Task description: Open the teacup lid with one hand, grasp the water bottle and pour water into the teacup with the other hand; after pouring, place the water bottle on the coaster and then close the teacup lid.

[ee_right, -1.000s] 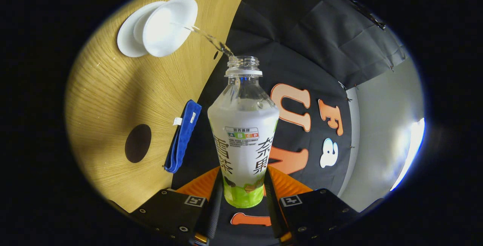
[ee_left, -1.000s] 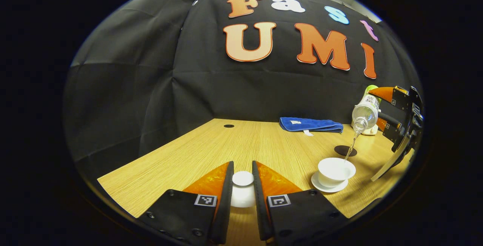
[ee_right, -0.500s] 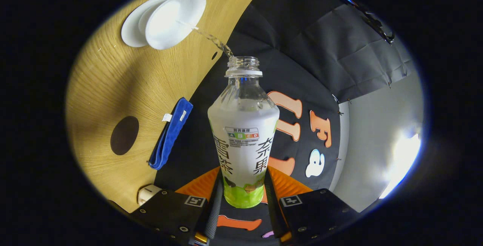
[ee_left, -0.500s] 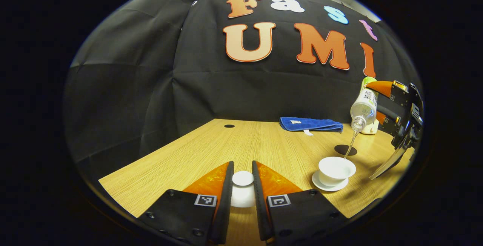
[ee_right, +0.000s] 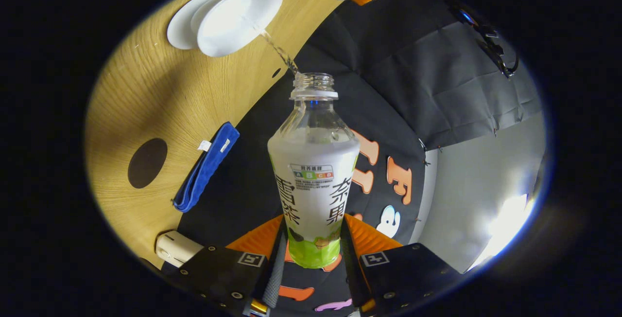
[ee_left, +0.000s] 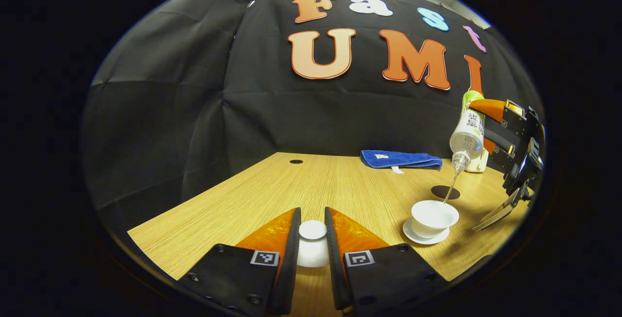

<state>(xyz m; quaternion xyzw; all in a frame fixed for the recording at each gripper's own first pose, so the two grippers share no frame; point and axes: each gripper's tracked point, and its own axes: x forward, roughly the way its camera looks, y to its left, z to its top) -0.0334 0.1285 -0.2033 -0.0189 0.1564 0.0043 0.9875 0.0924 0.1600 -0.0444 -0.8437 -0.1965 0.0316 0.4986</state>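
Overhead, right gripper [ee_right: 311,249] clamps tilted water bottle [ee_right: 313,181], left gripper [ee_left: 312,239] grips teacup lid [ee_left: 312,230]

A folded blue cloth [ee_left: 401,160] with a small white tag lies near the far edge of a light wood-grain worktop [ee_left: 301,185]. A small cream plastic object [ee_right: 176,248] sits beside it.

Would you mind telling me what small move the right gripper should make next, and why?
Probably tip the water bottle back upright soon: a stream is running into the open teacup, and the coaster behind it lies bare. The left gripper holds the lid aside.
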